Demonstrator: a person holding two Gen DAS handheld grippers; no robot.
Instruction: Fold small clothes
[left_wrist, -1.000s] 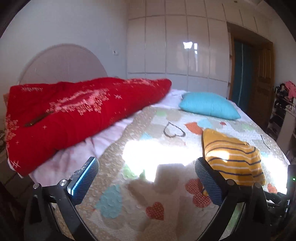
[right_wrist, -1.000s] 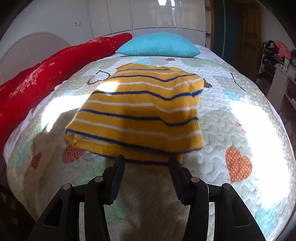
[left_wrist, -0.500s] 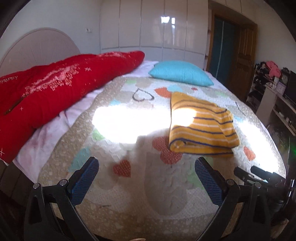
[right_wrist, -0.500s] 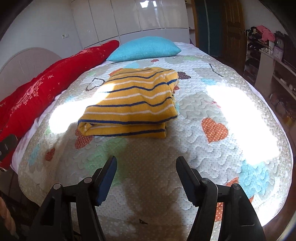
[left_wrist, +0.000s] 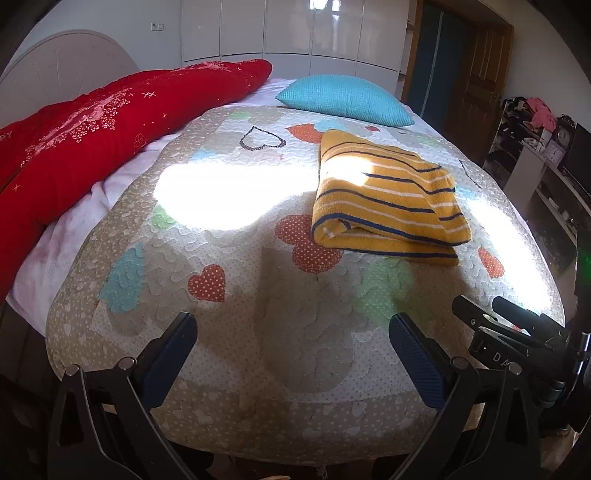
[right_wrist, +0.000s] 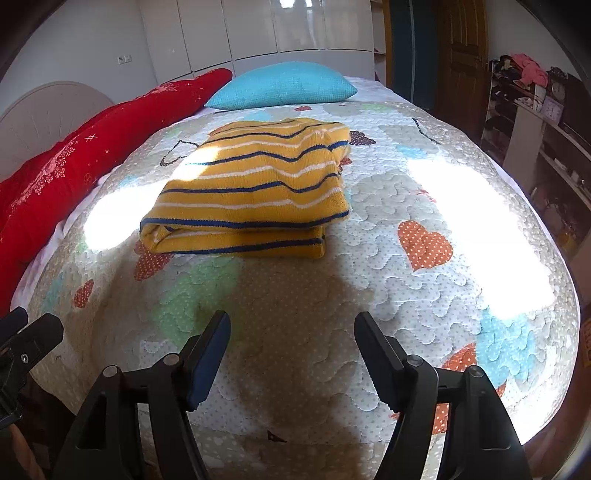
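A yellow sweater with navy and white stripes lies folded in a flat stack on the heart-patterned quilt; it also shows in the right wrist view. My left gripper is open and empty, low over the foot of the bed, well short of the sweater. My right gripper is open and empty, also back near the foot edge, apart from the sweater. Part of the right gripper's body shows at the right of the left wrist view.
A red blanket lies along the left side of the bed. A turquoise pillow sits at the head. A cluttered shelf unit and a wooden door stand to the right. White wardrobes line the back wall.
Both grippers have pulled back from the sweater toward the foot of the bed. The right gripper has opened wider. The sweater stays folded in place.
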